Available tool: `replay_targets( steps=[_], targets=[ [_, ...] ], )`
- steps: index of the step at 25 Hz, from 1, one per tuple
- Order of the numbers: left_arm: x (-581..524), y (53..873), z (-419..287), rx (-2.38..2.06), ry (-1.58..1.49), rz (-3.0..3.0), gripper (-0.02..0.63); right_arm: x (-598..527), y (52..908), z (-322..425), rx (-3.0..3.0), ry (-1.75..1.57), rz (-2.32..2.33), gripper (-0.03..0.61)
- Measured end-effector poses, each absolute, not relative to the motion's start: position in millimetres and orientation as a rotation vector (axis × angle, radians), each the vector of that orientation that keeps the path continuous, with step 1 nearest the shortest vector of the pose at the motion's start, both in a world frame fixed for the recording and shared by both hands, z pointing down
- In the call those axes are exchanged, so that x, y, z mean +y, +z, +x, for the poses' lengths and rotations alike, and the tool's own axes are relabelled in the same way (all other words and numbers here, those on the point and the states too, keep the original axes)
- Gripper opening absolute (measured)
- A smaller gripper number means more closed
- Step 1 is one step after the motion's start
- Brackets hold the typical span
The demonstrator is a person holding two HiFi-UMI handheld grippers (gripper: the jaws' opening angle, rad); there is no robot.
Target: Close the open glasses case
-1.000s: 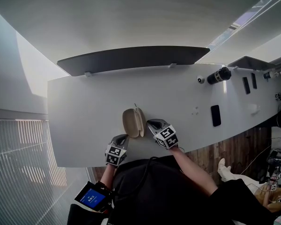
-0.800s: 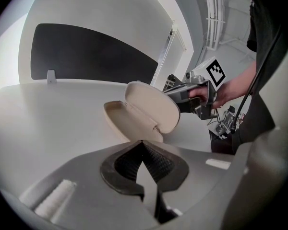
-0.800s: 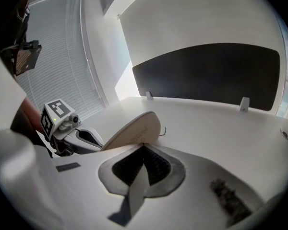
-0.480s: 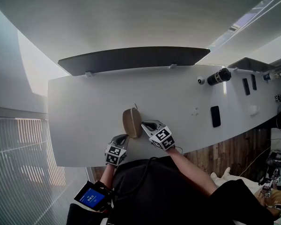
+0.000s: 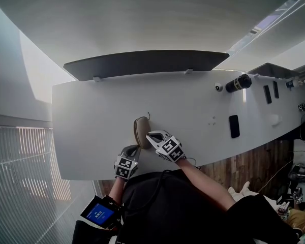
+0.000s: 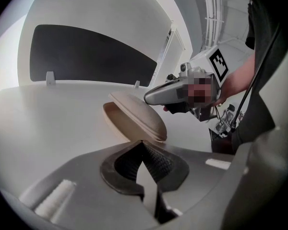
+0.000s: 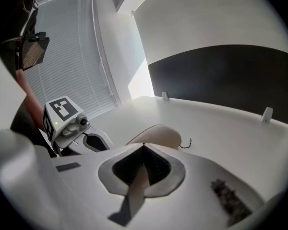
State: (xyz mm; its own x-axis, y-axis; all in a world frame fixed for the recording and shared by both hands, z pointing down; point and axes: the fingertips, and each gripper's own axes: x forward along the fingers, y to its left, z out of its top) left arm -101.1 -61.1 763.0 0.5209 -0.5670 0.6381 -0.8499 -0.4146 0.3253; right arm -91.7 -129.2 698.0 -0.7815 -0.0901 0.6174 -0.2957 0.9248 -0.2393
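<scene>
A beige glasses case (image 5: 141, 130) lies on the white table (image 5: 91, 116) near its front edge. In the left gripper view the case (image 6: 134, 119) has its lid lowered almost onto the base, with a narrow gap still showing at the left. My right gripper (image 5: 151, 135) is shut and rests against the case's right side, over the lid; it also shows in the left gripper view (image 6: 175, 94). My left gripper (image 5: 133, 148) is shut, holds nothing, and sits just in front of the case. From the right gripper view the case (image 7: 156, 135) lies just beyond my shut jaws.
A long dark panel (image 5: 142, 62) stands along the table's far edge. A black phone (image 5: 234, 125), a black cylinder (image 5: 237, 82) and a small white round object (image 5: 218, 86) lie to the right. A thin black cord (image 7: 185, 144) trails from the case.
The case's lid has swung from wide open down to almost shut. My right gripper has moved left against the case. The left gripper has stayed where it was.
</scene>
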Motion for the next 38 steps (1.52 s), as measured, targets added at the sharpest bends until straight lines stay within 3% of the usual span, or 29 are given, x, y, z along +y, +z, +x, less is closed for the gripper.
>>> replay_targets(
  steps=[25, 38],
  targets=[
    [-77.5, 748.6, -94.9, -1.159, 0.676, 2.229, 0.008, -117.9, 710.8, -107.2, -2.469, 0.396, 0.188, 0.005],
    [-79.2, 744.0, -98.1, -1.178, 0.659, 2.226, 0.009, -119.5, 712.2, -100.5, -2.335, 0.037, 0.135, 0.005]
  ],
)
